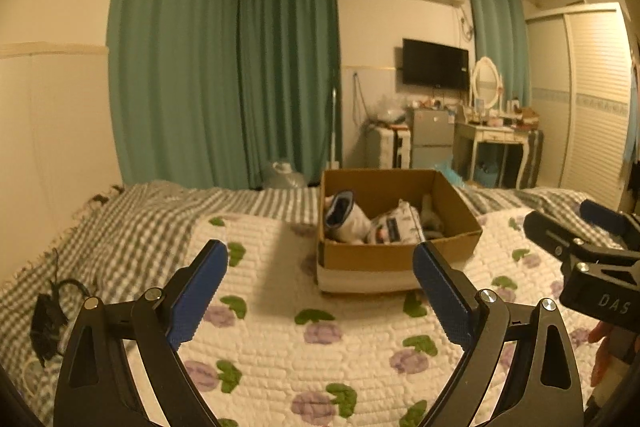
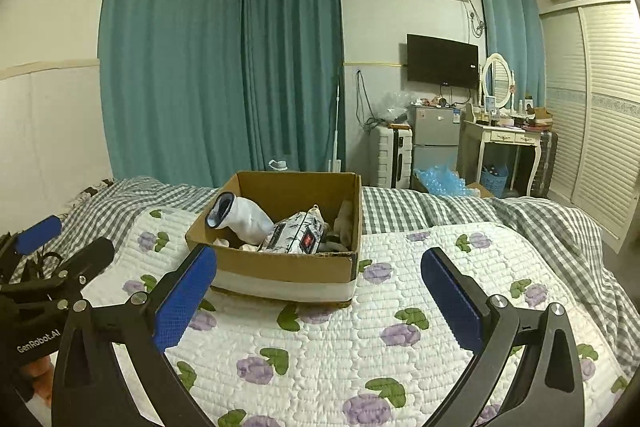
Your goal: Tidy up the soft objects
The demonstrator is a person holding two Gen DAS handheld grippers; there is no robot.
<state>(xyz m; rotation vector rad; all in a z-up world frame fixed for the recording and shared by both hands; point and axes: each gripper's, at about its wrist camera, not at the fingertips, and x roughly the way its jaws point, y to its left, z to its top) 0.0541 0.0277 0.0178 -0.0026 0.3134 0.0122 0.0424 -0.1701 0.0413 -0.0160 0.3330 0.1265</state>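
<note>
On the quilted bed [image 2: 360, 359], the left gripper [image 1: 320, 287] hovered with its jaws spread wide and empty. Ahead sat the cardboard box [image 2: 280, 263], holding the soft things: at its left a rolled white cloth with a blue cuff [image 2: 244, 217], which looked light and limp, best pinched across its bunched middle; beside it a printed tissue pack [image 2: 296, 237], likely squashy and slick, safer taken across its narrow sides. The right gripper [image 2: 318, 291] was likewise wide open, gripping nothing.
</note>
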